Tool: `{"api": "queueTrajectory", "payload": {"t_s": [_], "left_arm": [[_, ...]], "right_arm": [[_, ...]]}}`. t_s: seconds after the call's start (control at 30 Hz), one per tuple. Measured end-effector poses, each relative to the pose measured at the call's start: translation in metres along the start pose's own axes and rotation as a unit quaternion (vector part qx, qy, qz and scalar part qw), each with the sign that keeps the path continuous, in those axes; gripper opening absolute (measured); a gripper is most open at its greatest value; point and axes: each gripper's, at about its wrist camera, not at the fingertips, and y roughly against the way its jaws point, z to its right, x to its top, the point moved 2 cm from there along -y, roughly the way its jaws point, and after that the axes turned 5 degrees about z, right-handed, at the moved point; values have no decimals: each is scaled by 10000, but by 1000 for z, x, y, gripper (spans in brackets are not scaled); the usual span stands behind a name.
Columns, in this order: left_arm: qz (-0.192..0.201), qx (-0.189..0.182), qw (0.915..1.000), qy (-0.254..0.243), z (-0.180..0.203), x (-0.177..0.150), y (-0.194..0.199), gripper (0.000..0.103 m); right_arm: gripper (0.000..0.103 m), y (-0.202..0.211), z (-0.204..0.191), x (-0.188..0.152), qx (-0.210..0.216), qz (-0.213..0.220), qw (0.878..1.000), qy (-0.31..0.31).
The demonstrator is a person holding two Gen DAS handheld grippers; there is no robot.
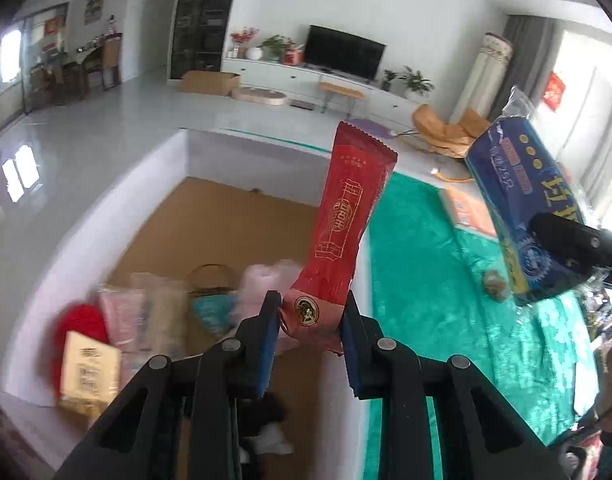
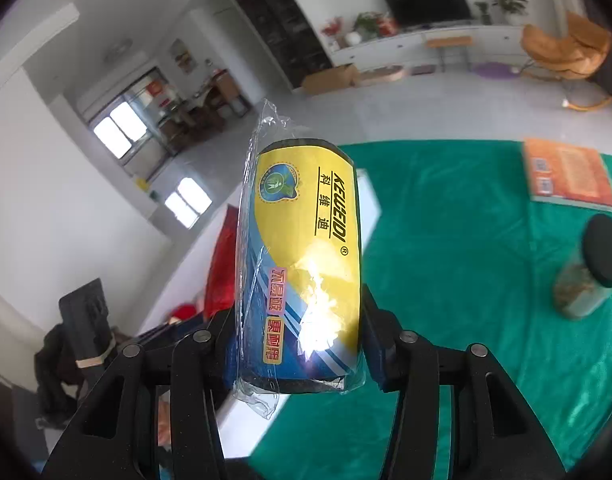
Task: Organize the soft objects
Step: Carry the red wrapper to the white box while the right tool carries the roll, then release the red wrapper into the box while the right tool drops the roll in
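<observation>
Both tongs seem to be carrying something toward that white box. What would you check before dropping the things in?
1. Left tongs pinch the red sachet firmly: ok.
2. Right tongs clamp the yellow-and-blue pack: ok.
3. White box has bare floor left: ok.
4. Sachet hangs over the box: cannot tell.
5. Jar and orange book on the green cloth are out of the way: ok.

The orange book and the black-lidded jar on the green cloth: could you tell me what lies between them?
Only bare green cloth lies between the orange book and the black-lidded jar; the right wrist view shows it.
</observation>
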Motion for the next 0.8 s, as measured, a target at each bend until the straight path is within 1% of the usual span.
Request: {"api": "queueTrajectory", "payload": {"t_s": [0.07,0.1,0.13,0.17,0.2,0.23,0.3,0.37,0.4,0.47,0.5,0.57,0.63,0.7,0.8], "left_arm": [[-82,620,9980,-88,-30,-7,3,33],[-132,814,9966,-60,-42,-11,4,42],[-154,961,9952,5,-53,-15,5,57],[-131,1073,9941,75,-62,-18,8,68],[-68,1167,9931,127,-68,-24,12,89],[87,1278,9916,173,-72,-26,19,98],[384,1425,9889,142,-71,-31,28,99],[495,1544,9868,38,-66,-32,33,99],[512,1642,9851,-5,-64,-32,36,100],[452,1921,9802,-148,-55,-33,40,100],[387,1970,9795,-168,-54,-32,40,100],[204,1945,9807,35,-48,-37,44,100],[158,1881,9816,278,-44,-41,48,100],[130,2002,9787,444,-41,-46,52,100],[204,2230,9737,423,-38,-51,58,100]], "right_arm": [[52,-27,-32,-14,334,-234,9991,87],[52,-41,-47,-23,477,-364,9982,90],[57,-53,-55,-31,557,-480,9972,96],[61,-65,-63,-41,632,-595,9961,124],[77,-77,-71,-50,737,-714,9946,138],[81,-84,-74,-58,817,-830,9931,139],[81,-88,-72,-70,856,-908,9920,177],[81,-81,-66,-72,749,-812,9935,258],[81,-76,-62,-72,624,-734,9948,335],[81,-69,-58,-63,396,-599,9961,504],[81,-63,-55,-62,251,-522,9964,627],[81,-58,-67,-56,8,-432,9952,883],[81,-56,-70,-58,-188,-419,9923,1152],[81,-55,-75,-63,-335,-448,9892,1358],[81,-58,-80,-73,-516,-556,9853,1533]]}}
